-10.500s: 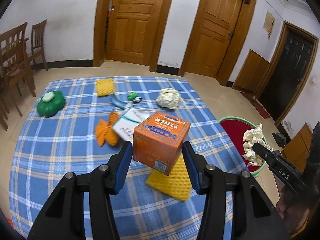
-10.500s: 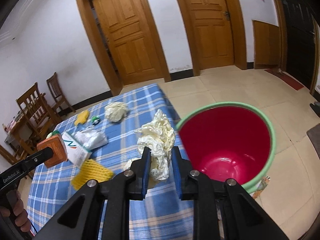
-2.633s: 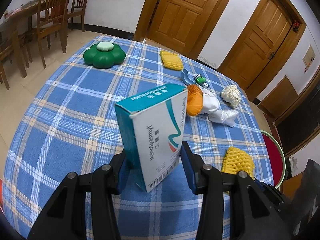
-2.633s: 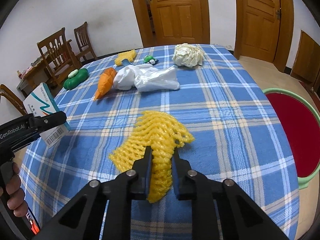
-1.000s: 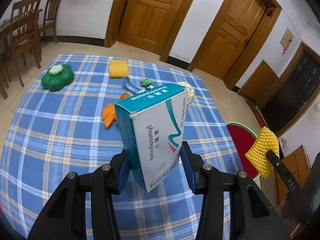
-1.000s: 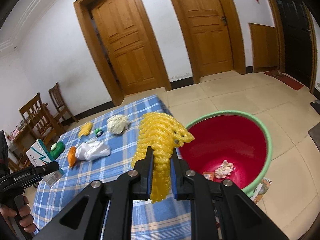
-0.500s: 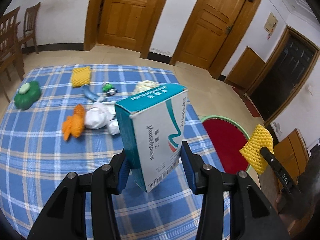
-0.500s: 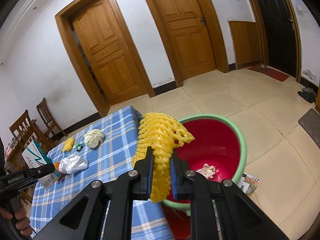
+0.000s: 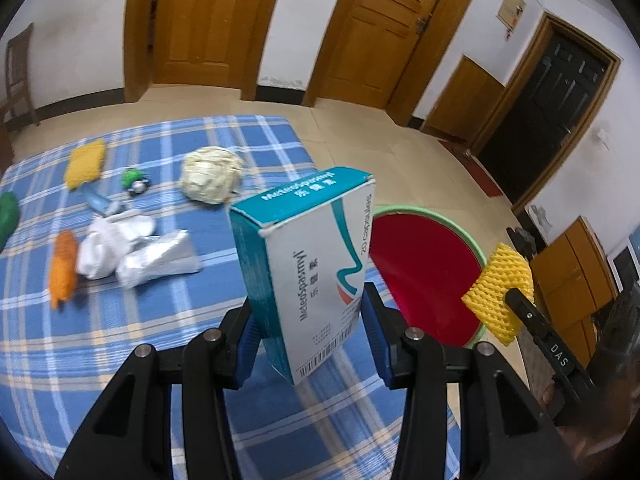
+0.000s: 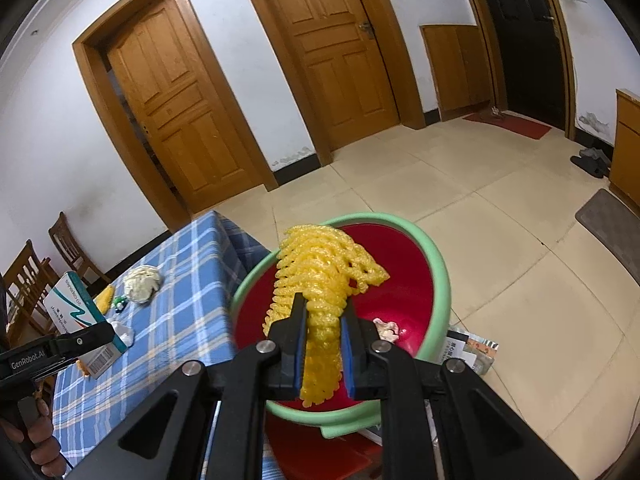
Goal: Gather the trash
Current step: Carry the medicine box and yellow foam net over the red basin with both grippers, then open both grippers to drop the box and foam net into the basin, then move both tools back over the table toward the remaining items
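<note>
Left gripper (image 9: 308, 322) was clamped on a teal-and-white medicine box (image 9: 308, 264), blue pads pressed against its two long sides, box standing upright and slightly tilted between the fingers. It hung above the near part of the blue checked tablecloth (image 9: 120, 328).

Right gripper (image 10: 323, 336) was squeezed nearly shut on a yellow foam net (image 10: 320, 280), which bulged out above the pads and trailed a little below them. In the right wrist view the net sat over the open mouth of the red bin with the green rim (image 10: 440, 280), which stood on the tiled floor just beside the table edge. A crumpled scrap (image 10: 386, 327) lay inside the bin.

On the table, well apart from both grippers:
- crumpled paper ball (image 9: 210, 180)
- white plastic bag (image 9: 132, 254), touching an orange item (image 9: 63, 268)
- second yellow foam net (image 9: 85, 162)
- small green-and-white toy (image 9: 135, 180)
- green object at the left edge (image 9: 7, 216), cut off by the frame

A printed packet (image 10: 472, 350) lay on the floor beside the bin. Part of the person's hand (image 10: 40, 436) was visible on the left gripper's handle.
</note>
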A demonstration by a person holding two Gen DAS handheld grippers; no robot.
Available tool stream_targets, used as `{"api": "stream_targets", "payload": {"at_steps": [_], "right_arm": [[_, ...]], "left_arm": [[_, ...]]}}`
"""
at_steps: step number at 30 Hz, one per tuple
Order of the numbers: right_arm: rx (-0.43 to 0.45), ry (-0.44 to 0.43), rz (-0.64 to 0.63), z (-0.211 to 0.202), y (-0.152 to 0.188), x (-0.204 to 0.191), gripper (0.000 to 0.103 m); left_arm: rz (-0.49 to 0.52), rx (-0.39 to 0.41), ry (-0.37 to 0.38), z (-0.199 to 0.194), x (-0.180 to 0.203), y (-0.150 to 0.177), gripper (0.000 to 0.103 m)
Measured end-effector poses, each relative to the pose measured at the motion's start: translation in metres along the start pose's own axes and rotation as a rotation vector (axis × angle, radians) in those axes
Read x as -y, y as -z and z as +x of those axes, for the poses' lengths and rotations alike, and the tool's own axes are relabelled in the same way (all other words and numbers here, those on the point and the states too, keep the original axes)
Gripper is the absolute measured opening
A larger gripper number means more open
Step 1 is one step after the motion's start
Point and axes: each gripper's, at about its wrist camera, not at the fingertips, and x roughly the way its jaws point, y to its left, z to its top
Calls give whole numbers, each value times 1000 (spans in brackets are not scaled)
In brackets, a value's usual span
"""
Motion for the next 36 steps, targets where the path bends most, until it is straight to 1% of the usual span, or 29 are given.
{"api": "stream_targets", "payload": {"at_steps": [9,13,16,21,23,24,25,26,27,30,34,36], "right_arm": [[-34,27,36,18,2,23,19],[-38,37,38,19,2,29,20],[-42,39,44,22,1,33,23],[-38,41,39,23,1,37,24],[-34,39,40,22,0,38,26],[-32,35,41,22,0,39,27],[-30,31,43,22,0,41,29],[-30,29,43,23,0,43,31],[-28,26,43,23,0,43,32],[-27,24,40,24,0,46,35],[-43,10,35,26,1,46,45],[-48,5,38,27,3,46,46]], "left_arm": [[77,-53,37,33,36,-8,47],[111,-71,50,50,52,-14,47],[140,-75,56,61,65,-18,47],[179,-99,65,82,83,-20,47],[194,-104,58,89,90,-20,47],[200,-107,56,92,93,-20,49],[202,-108,54,94,94,-20,51],[204,-109,51,97,97,-19,57],[207,-110,49,99,99,-19,57],[217,-117,36,106,104,-19,58],[209,-118,25,109,105,-19,58],[201,-119,20,110,104,-20,58]]}}
